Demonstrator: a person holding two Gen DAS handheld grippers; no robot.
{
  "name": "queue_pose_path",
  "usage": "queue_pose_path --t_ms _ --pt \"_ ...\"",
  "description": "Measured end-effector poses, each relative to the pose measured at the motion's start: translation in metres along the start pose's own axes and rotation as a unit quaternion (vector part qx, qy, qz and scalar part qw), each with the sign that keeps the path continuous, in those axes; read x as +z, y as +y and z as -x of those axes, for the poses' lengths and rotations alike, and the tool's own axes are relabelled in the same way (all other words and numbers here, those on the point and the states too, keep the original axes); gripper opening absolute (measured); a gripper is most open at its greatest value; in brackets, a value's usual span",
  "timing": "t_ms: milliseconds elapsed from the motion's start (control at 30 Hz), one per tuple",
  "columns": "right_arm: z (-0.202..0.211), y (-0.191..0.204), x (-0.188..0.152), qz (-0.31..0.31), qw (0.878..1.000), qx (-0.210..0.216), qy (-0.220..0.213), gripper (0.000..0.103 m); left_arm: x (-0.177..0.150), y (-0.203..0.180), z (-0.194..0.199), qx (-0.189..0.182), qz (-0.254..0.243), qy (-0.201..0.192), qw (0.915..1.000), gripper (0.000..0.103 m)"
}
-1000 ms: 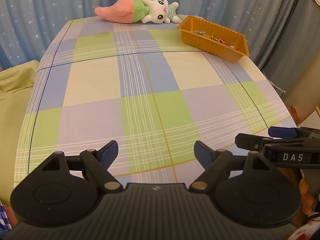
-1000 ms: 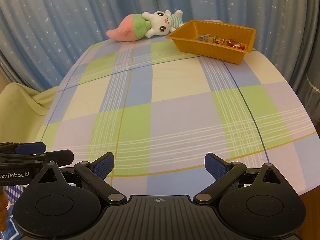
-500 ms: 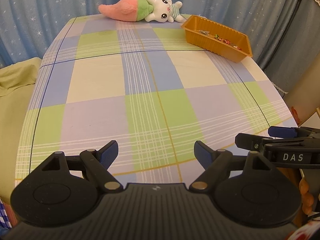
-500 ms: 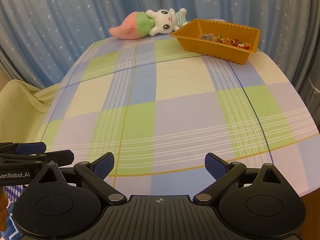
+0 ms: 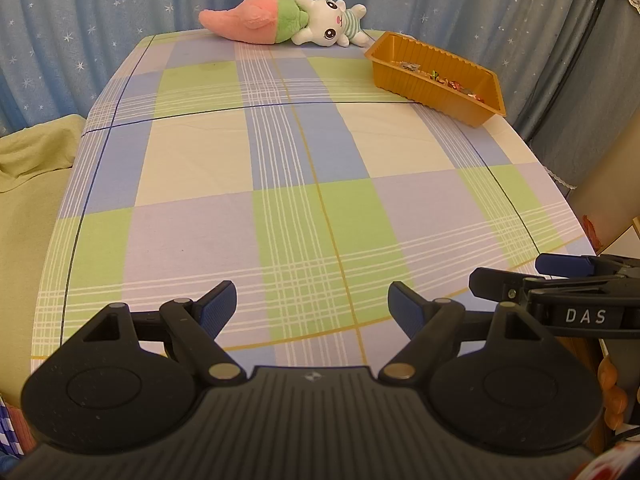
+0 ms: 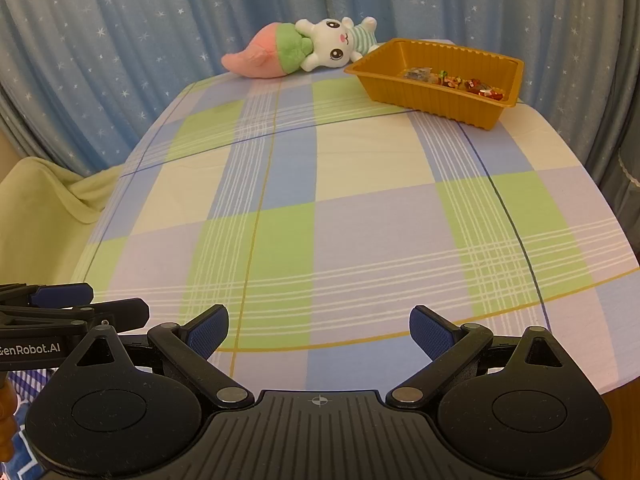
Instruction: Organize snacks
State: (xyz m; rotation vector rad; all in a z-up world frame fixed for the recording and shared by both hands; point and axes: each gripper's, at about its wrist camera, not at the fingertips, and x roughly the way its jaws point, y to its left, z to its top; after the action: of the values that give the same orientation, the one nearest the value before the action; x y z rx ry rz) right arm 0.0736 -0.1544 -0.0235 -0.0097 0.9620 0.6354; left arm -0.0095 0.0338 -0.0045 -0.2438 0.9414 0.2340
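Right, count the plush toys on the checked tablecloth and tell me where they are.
1: a white rabbit plush with a pink and green carrot body lies on its side at the table's far edge, just left of the orange plastic tray. None seems hidden.

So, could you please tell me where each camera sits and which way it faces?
Left wrist: on the left gripper, tilted down across the checked tablecloth toward the plush toy; own open fingers show, right gripper alongside.
Right wrist: on the right gripper, facing likewise; open fingers show, left gripper at the left edge.
Shared: cloth, toy, orange tray of snacks.
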Motion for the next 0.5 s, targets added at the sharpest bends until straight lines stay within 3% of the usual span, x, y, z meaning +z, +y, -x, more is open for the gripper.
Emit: queue_pose_path --t_ms 500 --pt "0.0032 0.0079 -0.0036 0.008 1.0 0.002 -0.001 0.097 -0.0037 0.0055 0.0057 0.002 0.005 -0.003 1.0 0.082"
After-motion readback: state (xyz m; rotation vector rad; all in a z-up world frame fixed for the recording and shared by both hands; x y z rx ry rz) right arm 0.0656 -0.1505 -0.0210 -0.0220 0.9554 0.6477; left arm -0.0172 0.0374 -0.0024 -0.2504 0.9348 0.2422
